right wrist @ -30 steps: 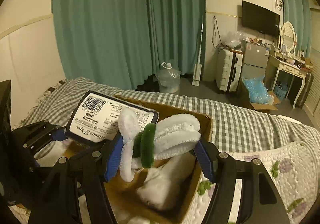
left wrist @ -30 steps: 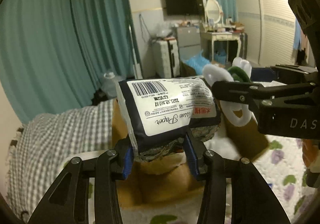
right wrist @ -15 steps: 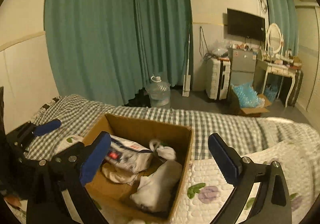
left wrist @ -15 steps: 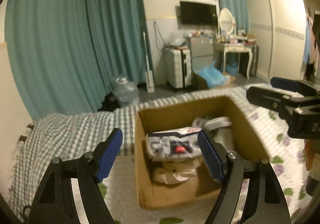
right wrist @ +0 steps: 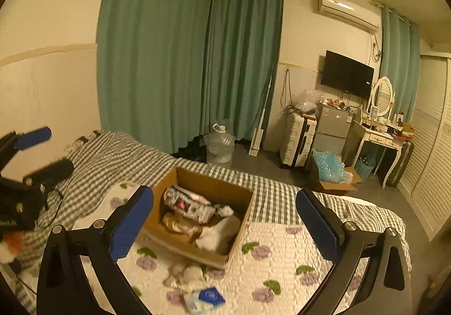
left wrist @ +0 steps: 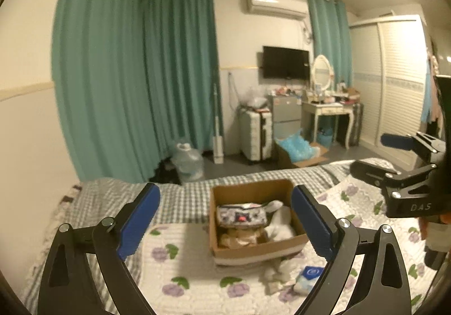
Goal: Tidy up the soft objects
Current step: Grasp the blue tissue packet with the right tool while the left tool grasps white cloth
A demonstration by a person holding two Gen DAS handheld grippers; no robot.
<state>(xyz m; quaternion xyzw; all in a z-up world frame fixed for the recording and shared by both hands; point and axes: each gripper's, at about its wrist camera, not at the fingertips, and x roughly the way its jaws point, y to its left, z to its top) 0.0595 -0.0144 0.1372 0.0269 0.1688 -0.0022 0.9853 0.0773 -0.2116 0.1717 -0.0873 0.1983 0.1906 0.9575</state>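
A brown cardboard box stands on the bed. In it lie a tissue pack and a white plush toy. My left gripper is open and empty, well above and behind the box. My right gripper is open and empty, also raised back from the box. A small blue-and-white tissue packet and crumpled white soft items lie on the quilt in front of the box.
The bed has a floral quilt and a grey checked blanket. Beyond it are green curtains, a water jug, a suitcase and a dressing table.
Both grippers opened and let the tissue pack and the white plush toy drop into the box, then pulled up and back from it.
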